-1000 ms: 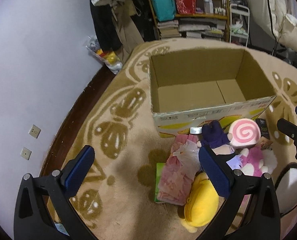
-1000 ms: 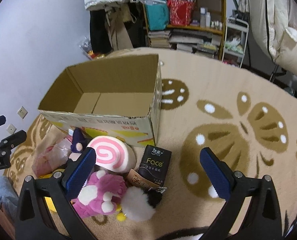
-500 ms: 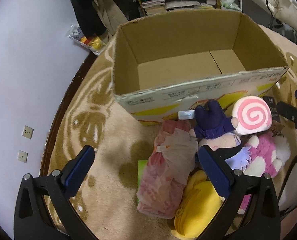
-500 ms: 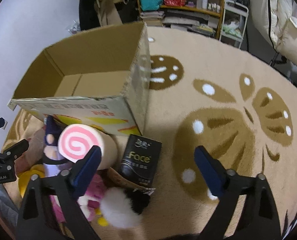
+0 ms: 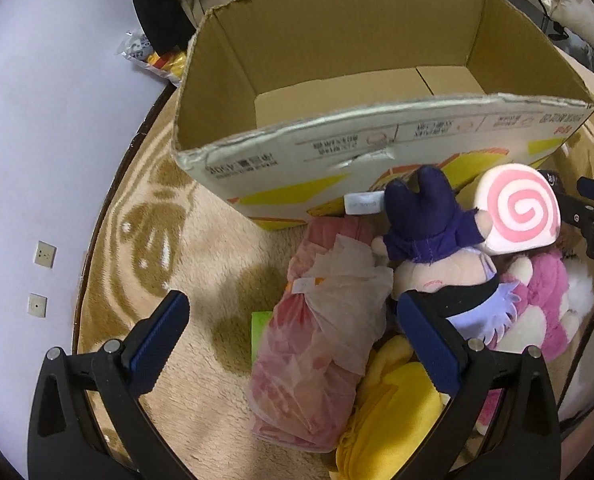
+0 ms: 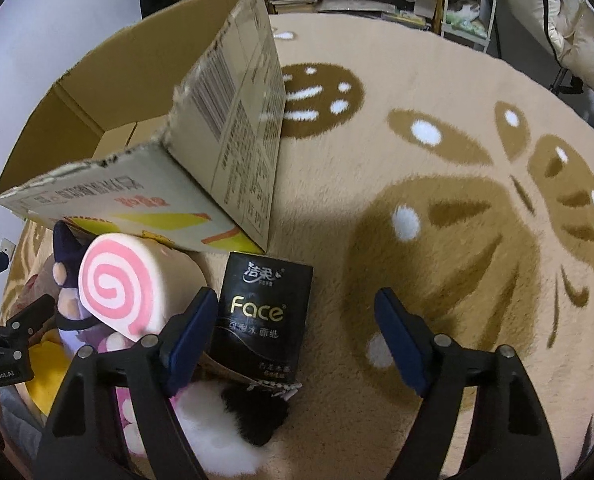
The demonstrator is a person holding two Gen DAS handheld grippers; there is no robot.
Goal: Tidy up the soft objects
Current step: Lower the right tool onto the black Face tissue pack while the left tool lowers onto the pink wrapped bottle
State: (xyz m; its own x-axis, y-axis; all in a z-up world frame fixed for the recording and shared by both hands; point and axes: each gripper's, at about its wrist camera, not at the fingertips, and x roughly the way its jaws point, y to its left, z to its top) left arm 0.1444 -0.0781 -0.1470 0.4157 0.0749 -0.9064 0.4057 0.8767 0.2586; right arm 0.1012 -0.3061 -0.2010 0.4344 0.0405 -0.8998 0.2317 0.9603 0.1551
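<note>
Cardboard box (image 5: 225, 92) is empty, all soft toys (image 5: 425, 240) lie on the carpet (image 5: 201, 248) beside it; left claw (image 5: 293, 340) apart, right claw (image 6: 297, 324) closing over the tissue pack (image 6: 263, 312), untouched.

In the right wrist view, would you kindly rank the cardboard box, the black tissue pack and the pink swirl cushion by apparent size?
1. Cardboard box, clearly largest.
2. and 3. Pink swirl cushion and black tissue pack look alike; with the fisheye view so close, I would not rank them.
</note>
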